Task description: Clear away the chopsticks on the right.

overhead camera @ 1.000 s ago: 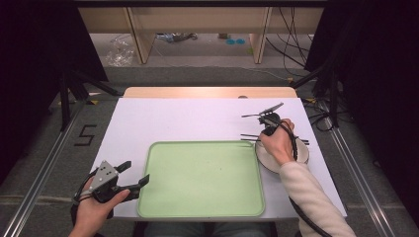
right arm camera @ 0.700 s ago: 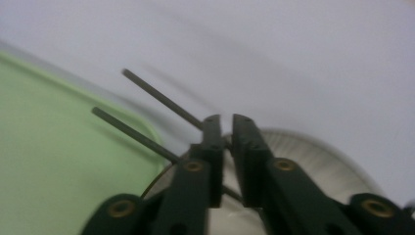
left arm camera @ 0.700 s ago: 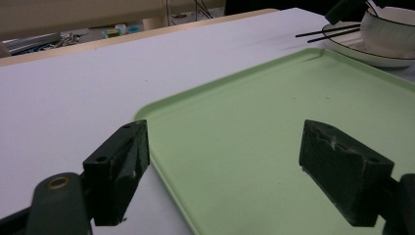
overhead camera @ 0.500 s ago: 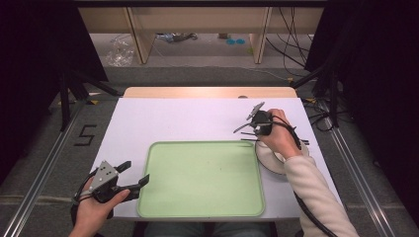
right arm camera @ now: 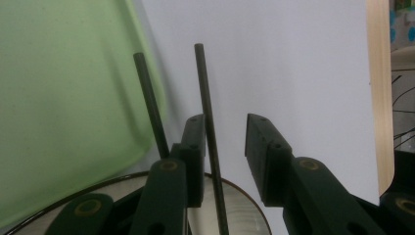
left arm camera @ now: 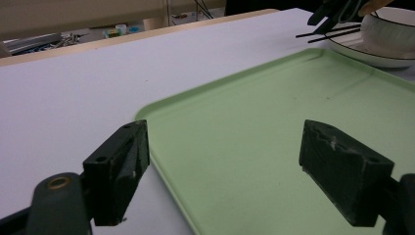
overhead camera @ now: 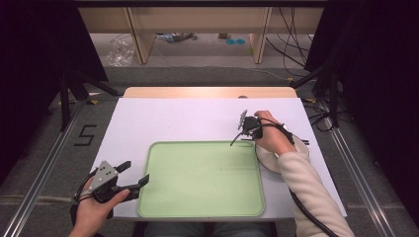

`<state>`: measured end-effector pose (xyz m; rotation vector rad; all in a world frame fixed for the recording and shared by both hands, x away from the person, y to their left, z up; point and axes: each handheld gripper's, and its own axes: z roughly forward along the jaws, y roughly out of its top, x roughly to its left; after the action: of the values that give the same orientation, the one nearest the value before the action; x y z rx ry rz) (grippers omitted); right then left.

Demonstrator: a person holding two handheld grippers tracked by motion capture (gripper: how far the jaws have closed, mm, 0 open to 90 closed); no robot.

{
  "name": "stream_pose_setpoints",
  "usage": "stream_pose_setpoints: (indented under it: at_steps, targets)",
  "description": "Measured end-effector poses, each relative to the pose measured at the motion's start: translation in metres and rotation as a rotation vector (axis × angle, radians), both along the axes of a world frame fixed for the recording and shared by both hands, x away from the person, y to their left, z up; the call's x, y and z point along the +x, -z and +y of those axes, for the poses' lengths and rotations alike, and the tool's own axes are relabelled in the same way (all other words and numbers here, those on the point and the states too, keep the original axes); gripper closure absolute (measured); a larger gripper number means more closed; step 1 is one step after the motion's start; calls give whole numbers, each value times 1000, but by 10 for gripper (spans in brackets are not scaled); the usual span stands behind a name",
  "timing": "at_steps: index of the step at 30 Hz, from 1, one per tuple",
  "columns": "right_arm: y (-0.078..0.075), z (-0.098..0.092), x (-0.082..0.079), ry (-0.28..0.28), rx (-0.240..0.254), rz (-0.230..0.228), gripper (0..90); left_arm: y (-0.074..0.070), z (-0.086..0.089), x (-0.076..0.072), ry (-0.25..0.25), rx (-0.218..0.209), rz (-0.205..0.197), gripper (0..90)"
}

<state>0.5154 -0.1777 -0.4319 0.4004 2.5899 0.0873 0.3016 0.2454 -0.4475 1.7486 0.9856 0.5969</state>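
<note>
Pale green is the tray (overhead camera: 202, 182) that lies in the middle of the white tabletop (overhead camera: 173, 121), near my side. In the high view my right claw (overhead camera: 242, 129) is above the tabletop just beyond the tray's far right corner, and my right hand (overhead camera: 271, 134) holds it over the white plate (overhead camera: 302, 150) that sits just beside the tray's right edge. In the right gripper view I see two thin black chopsticks (right arm camera: 206, 122). One of them runs up through the gap between the jaws, close against the left jaw, and the other lies outside the left jaw, over the tray's edge. The jaws stand a little apart, a narrow opening, and I cannot tell that they press on the stick. The plate's dark rim (right arm camera: 244, 196) shows under the jaws. My left claw (overhead camera: 132, 175) is at the tray's near left corner with its jaws spread wide and nothing between them. In the left gripper view the tray's rim (left arm camera: 161, 161) passes between the two jaws, and the plate (left arm camera: 386, 41) and the chopsticks (left arm camera: 325, 34) are well apart, at the far end.
</note>
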Motion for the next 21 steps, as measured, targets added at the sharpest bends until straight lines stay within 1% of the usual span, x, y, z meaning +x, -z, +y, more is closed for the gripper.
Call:
stream_pose_setpoints:
  at_steps: [1,2,4,8,13,17,21]
  targets:
    - [0,0,0,0,0,0,710,0,0,0,0,0,0,189]
    - [1,1,1,-6,-9,11,717,0,0,0,-1,-1,0,189]
    - [3,1,2,-3,-10,7,726,0,0,0,0,-2,1,189]
    - [4,1,3,-4,-9,15,745,0,0,0,0,-2,2,189]
    - [9,2,6,-7,-2,31,794,0,0,0,1,-1,1,189]
    - [11,2,7,-12,-6,44,840,0,0,0,1,-2,1,189]
    - [12,2,7,-23,-17,42,861,0,0,0,1,-2,1,189]
